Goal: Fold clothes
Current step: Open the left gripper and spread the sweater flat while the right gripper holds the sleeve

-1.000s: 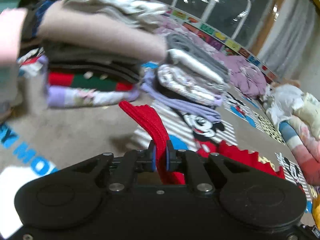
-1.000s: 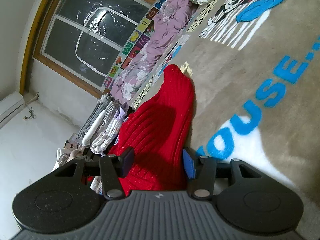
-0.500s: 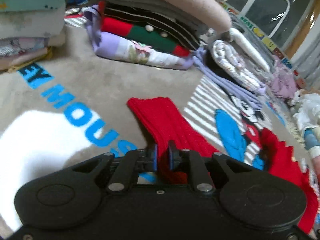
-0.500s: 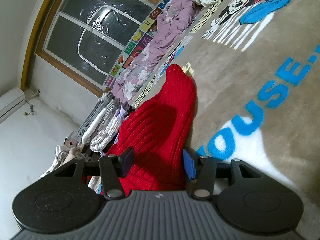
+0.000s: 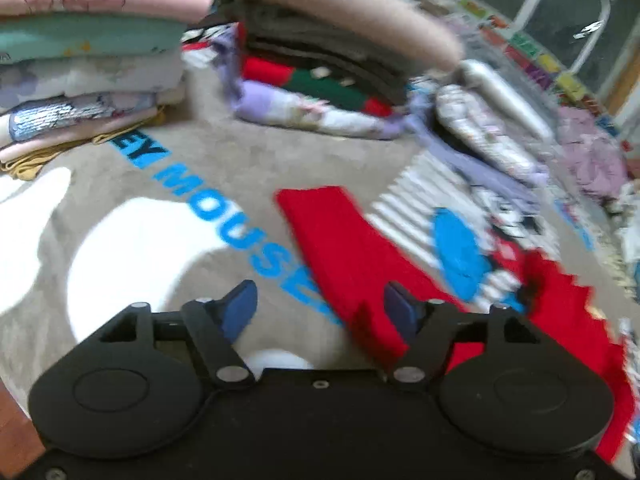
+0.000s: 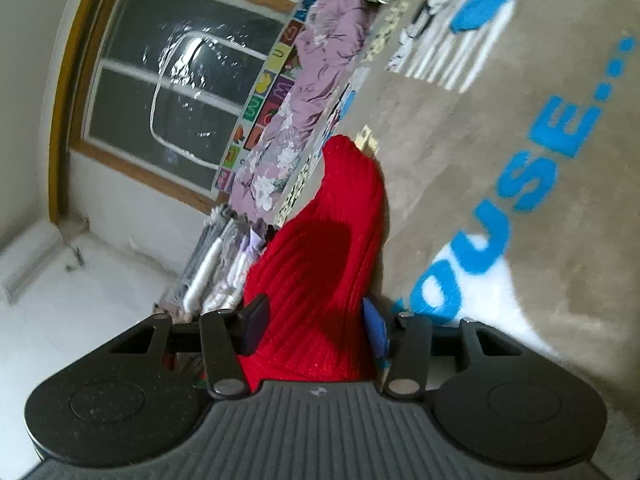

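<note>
The left gripper [image 5: 320,308] is opening, its blue pads [image 5: 240,308] spread wide and pressing on nothing. In the left wrist view the red sweater [image 5: 344,248] lies on the rug [image 5: 100,200], one long sleeve running from beside the right-hand pad up toward the middle of the picture, where its square cuff edge ends on bare rug. The sleeve's lower end sits between the pads, nearer the right one, without being pinched. More of the sweater spreads at the right, its jagged edge over the cartoon print. To the left of the sleeve the rug is open, marked only by blue letters and a white patch. Stacks of folded clothes [image 5: 320,80] close off the far side, with another stack [image 5: 80,60] at the upper left. The view is blurred.

In the right wrist view the right gripper [image 6: 316,324] is clamped on a thick bunch of the red sweater [image 6: 320,280], the knit filling the gap between both pads. The fabric rises ahead to a rounded fold edge. To its right the rug [image 6: 460,160] is bare and wide. On the left are folded clothes [image 6: 216,272], a purple floral quilt [image 6: 304,92] and a window [image 6: 180,80].
</note>
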A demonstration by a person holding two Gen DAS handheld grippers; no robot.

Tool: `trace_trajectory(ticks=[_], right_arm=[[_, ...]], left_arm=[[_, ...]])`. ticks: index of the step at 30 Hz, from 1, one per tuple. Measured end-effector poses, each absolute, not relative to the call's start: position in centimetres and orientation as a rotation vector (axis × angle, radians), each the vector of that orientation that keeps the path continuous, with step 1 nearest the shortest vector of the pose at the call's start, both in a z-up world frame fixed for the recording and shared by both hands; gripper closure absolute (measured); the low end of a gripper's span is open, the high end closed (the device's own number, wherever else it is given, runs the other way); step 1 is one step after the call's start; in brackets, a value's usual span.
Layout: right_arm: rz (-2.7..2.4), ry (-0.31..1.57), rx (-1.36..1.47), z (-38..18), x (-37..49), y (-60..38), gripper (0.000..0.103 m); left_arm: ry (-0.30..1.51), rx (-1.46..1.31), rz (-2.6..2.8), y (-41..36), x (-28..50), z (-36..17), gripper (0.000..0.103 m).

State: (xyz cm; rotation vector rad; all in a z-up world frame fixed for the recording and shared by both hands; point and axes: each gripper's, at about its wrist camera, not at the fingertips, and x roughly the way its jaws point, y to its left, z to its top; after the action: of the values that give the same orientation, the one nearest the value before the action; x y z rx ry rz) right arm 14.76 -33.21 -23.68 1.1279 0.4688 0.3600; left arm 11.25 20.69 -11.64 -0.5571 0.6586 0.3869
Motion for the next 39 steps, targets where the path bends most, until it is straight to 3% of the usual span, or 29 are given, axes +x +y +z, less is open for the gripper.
trace_trajectory(ticks=[7,12,16,18,27,39], right_arm=[[0.379,0.464,1.257,-24.7,15.1,-34.7,0.057],[0.385,0.468,1.232,-24.3,16.5,-35.3,0.057],[0.364,0.460,1.232,-24.2,18.6,-36.0,0.057],[0.350,0.469,1.210,-23.9,20.2,-36.0,0.057],[0.357,0.578,1.130,-23.0,27.8,-35.2,0.059],[0.315,0.649,1.054,-22.3,32.1,-33.8,0.082]], left_arm=[[0.590,-0.595,0.111,13.7,11.7,-13.0,0.023],[0.611,-0.447,0.039,9.1,13.8,-15.9,0.023],[0.563,-0.271,0.034,6.6,13.6,-17.3,0.015],[0.561,-0.236,0.024,6.1,14.0,-17.2,0.011],[0.571,-0.378,-0.025,7.9,14.7,-17.2,0.011],[0.581,-0.419,-0.064,8.6,15.2,-17.2,0.008]])
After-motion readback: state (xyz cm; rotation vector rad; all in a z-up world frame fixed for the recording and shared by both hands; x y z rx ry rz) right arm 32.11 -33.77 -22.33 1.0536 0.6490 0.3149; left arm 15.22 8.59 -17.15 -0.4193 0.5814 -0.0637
